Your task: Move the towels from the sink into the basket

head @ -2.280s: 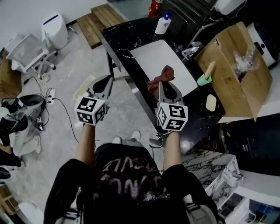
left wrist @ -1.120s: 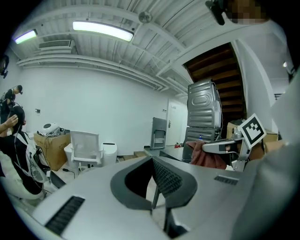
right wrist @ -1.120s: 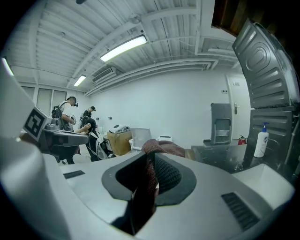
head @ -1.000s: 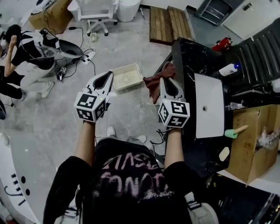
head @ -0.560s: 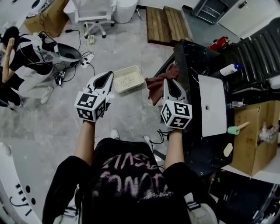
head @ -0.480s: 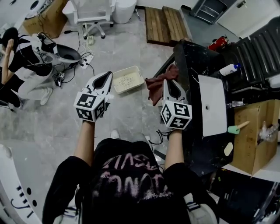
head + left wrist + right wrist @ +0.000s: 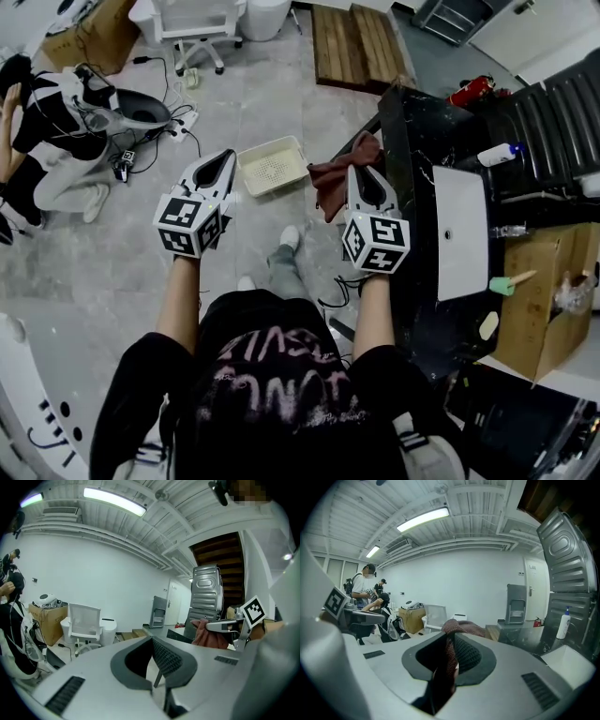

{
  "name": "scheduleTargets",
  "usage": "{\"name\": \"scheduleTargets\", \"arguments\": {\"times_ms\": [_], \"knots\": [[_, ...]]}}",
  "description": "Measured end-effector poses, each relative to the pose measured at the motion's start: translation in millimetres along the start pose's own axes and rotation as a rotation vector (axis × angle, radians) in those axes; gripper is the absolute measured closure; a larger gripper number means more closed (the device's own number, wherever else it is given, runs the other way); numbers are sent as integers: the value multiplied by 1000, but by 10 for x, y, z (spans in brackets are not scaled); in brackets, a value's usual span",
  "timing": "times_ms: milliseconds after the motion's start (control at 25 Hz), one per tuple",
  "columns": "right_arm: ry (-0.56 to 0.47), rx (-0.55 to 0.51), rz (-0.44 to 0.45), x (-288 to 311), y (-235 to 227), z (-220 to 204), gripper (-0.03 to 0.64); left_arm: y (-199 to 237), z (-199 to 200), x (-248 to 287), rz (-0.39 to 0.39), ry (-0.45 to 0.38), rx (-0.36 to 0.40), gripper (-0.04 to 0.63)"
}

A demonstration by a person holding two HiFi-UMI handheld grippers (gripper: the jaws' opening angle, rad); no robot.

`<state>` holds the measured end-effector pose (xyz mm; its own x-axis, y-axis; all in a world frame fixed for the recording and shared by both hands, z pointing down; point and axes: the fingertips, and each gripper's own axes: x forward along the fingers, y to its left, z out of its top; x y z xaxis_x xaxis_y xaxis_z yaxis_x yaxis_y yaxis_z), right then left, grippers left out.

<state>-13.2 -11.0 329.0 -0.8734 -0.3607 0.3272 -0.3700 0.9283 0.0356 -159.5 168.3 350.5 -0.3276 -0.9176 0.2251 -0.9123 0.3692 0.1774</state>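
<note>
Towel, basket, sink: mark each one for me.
towel (image 7: 327,183), head view, on its hanging fold
basket (image 7: 272,169), head view, on its bare bottom
sink (image 7: 464,258), head view, on the bare basin floor

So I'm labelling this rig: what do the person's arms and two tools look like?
Both the left tool and right tool are light grey teardrop-shaped shells with dark ribbed pads. Each carries a white cube with black square markers at its rear. The person wears a black short-sleeved T-shirt with pink lettering.
</note>
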Motion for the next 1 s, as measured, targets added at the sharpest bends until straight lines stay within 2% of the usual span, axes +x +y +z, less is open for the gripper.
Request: {"name": "scheduleTargets", "arguments": {"times_ms": [360, 680, 1000], "knots": [[23, 14, 78, 934, -259, 41, 549, 372, 18, 719, 65, 48, -2, 589], [24, 22, 150, 1752, -701, 208, 549, 643, 273, 1537, 136, 63, 12, 589], [41, 35, 216, 2364, -1050, 200, 549, 749, 412, 2179, 176, 101, 86, 589]]}}
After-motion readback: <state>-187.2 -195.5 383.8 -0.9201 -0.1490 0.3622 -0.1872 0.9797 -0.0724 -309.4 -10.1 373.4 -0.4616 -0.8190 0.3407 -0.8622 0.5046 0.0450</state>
